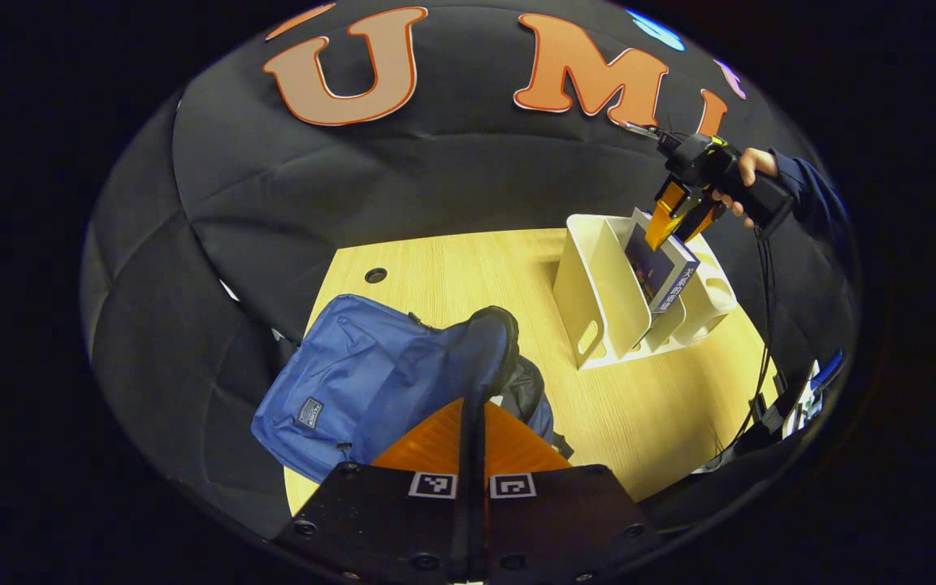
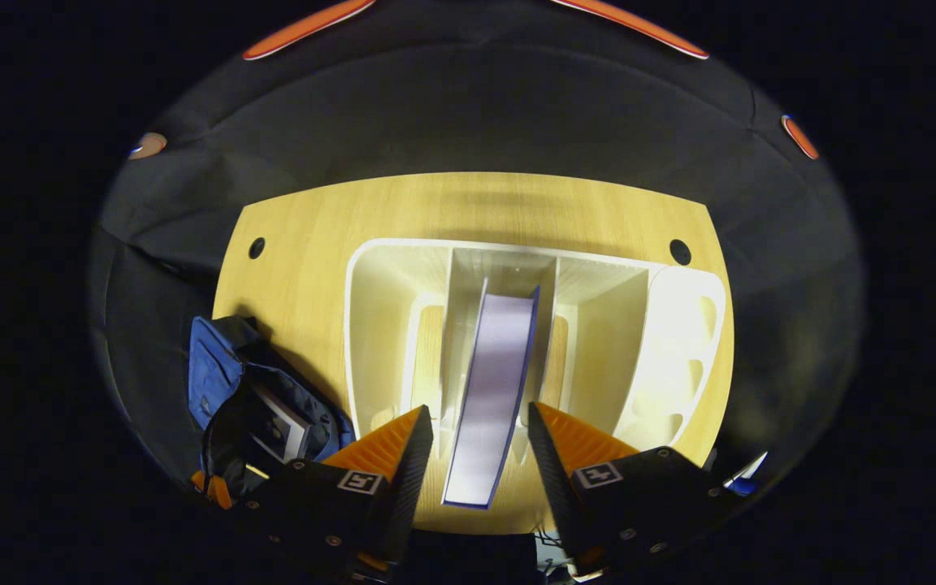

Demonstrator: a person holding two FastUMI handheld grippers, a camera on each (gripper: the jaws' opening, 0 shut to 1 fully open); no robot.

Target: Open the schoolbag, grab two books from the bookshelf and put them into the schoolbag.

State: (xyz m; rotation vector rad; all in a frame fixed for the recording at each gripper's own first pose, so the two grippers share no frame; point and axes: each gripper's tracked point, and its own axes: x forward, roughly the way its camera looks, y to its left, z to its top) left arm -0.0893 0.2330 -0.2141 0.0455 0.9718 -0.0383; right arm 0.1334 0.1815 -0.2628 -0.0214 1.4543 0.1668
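In the right gripper view, the right gripper [image 2: 476, 435] has its two fingers spread wide, one on each side of a book [image 2: 491, 398] that stands on edge between them. A gap shows on both sides of the book, so neither finger presses on it. The book shows a pale lilac page edge bordered by thin blue covers, and it runs straight away from the fingers into the middle compartment of the bookshelf [image 2: 679, 341], a cream plastic rack with upright dividers and cut-out slots in its rounded end wall. To the lower left of the fingers lies the schoolbag [image 2: 216, 366], blue with a dark lining, its mouth gaping; a light flat item shows inside it.

In the left gripper view, the left gripper [image 1: 472, 422] has its fingers closed together on a dark edge of the schoolbag's fabric, which rises in a fold just beyond the tips. The blue body of the bag, with a small sewn patch, sprawls to the left of the fingers on the wooden table [image 1: 452, 276]. Far ahead and to the right, a hand [image 1: 748, 175] holds the other gripper above the shelf.
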